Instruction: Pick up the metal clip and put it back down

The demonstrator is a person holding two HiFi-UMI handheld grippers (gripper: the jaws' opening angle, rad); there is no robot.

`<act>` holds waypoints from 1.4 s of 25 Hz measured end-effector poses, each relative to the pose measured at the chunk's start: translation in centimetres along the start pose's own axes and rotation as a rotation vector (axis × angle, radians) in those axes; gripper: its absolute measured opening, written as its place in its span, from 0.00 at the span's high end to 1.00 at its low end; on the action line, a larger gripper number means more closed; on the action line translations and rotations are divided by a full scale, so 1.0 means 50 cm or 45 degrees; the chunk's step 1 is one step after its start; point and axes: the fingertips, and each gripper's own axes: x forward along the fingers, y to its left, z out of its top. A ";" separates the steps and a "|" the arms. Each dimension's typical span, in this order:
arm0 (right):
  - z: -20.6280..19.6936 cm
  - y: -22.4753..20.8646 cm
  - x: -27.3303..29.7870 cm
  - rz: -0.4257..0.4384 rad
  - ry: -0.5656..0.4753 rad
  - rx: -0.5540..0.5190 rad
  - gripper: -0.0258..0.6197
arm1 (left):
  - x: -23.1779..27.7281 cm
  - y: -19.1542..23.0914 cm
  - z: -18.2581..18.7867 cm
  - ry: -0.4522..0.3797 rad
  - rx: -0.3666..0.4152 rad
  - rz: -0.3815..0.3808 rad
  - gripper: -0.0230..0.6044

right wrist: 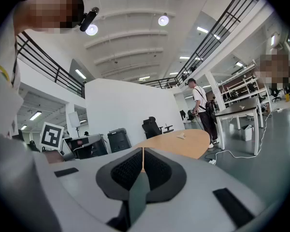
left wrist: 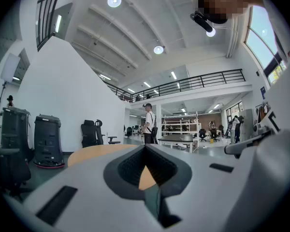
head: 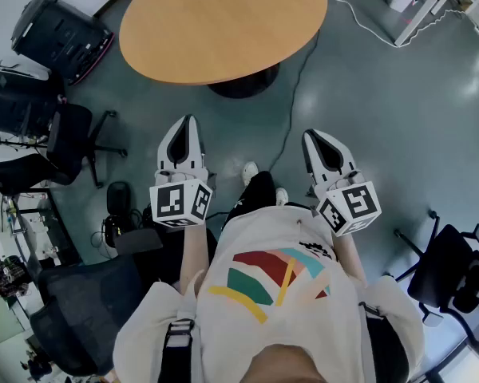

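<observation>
Here: 2 grippers closed, nothing held

The left gripper (head: pixel 189 120) and the right gripper (head: pixel 312 133) each have their jaws pressed together on nothing, side by side before the person's chest, above the floor (head: pixel 383 118). The round wooden table (head: pixel 223 30) stands ahead, apart from both. What looks to be the metal clip (right wrist: pixel 182 136), a small pale shape, lies on its far part.

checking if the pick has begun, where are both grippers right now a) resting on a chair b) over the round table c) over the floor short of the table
c: the left gripper and right gripper both hang over the grey floor, short of the round table.
</observation>
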 end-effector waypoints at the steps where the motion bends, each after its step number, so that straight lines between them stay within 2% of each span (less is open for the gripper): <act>1: -0.003 -0.002 0.012 0.003 0.006 -0.009 0.94 | 0.010 0.008 -0.005 0.000 -0.005 0.000 0.89; 6: -0.005 -0.027 0.105 0.011 0.025 -0.030 0.94 | 0.088 0.073 -0.023 -0.011 -0.024 0.011 0.89; 12: 0.032 -0.110 0.317 -0.058 0.034 -0.036 0.94 | 0.299 0.204 -0.031 -0.030 -0.080 0.001 0.89; 16: 0.114 -0.166 0.523 -0.084 0.000 -0.039 0.94 | 0.502 0.301 0.018 -0.060 -0.061 -0.068 0.89; 20: 0.195 -0.211 0.764 -0.065 -0.008 -0.028 0.94 | 0.726 0.401 0.074 -0.084 -0.052 -0.141 0.89; 23: 0.221 -0.214 0.929 -0.050 0.063 -0.040 0.94 | 0.859 0.481 0.091 -0.086 -0.035 -0.181 0.89; 26: 0.197 -0.216 1.053 -0.042 0.178 0.003 0.94 | 0.947 0.547 0.058 -0.014 -0.079 -0.221 0.89; 31: 0.167 -0.243 1.167 -0.001 0.250 0.112 0.93 | 1.059 0.574 -0.015 0.106 -0.169 -0.268 0.89; 35: 0.151 -0.302 1.218 0.001 0.271 0.151 0.93 | 1.139 0.538 -0.052 0.134 -0.186 -0.301 0.89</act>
